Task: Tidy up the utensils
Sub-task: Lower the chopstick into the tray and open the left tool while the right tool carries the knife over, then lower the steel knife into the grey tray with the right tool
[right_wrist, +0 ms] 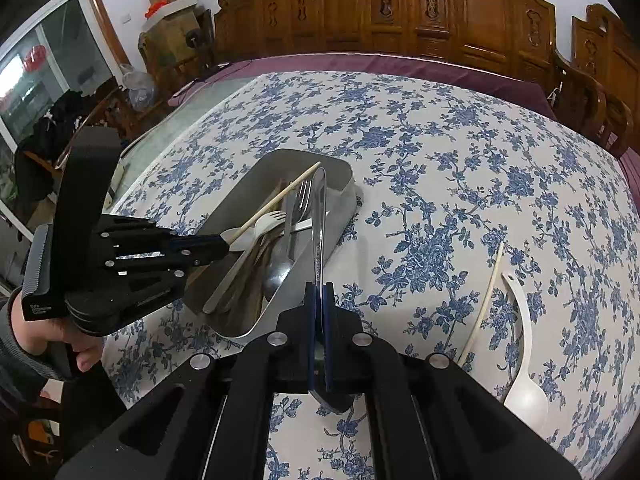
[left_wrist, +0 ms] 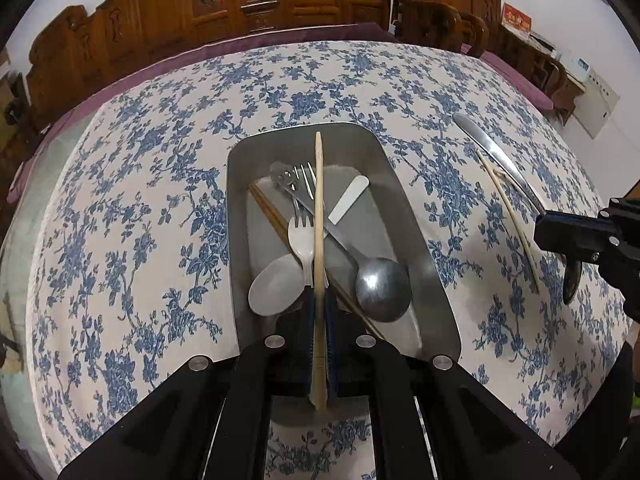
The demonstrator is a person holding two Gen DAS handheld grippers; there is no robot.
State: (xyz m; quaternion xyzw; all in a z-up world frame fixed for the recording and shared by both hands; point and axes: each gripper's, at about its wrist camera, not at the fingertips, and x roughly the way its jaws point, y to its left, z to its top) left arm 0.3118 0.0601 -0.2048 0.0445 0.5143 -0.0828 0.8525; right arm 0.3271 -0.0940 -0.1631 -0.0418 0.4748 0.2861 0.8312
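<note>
Left claw [left_wrist: 319,304] pinches chopstick [left_wrist: 318,208], hiding tray [left_wrist: 424,248] contents beneath.

table: blue-flowered tablecloth [right_wrist: 440,152]
on it: metal tray [left_wrist: 420,240], pale chopstick [right_wrist: 482,300], white spoon [right_wrist: 524,360]

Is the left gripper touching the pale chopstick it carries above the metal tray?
Touching. In the left wrist view the left gripper is closed with both blue pads pressed against the pale chopstick, which runs out between them over the metal tray.
</note>
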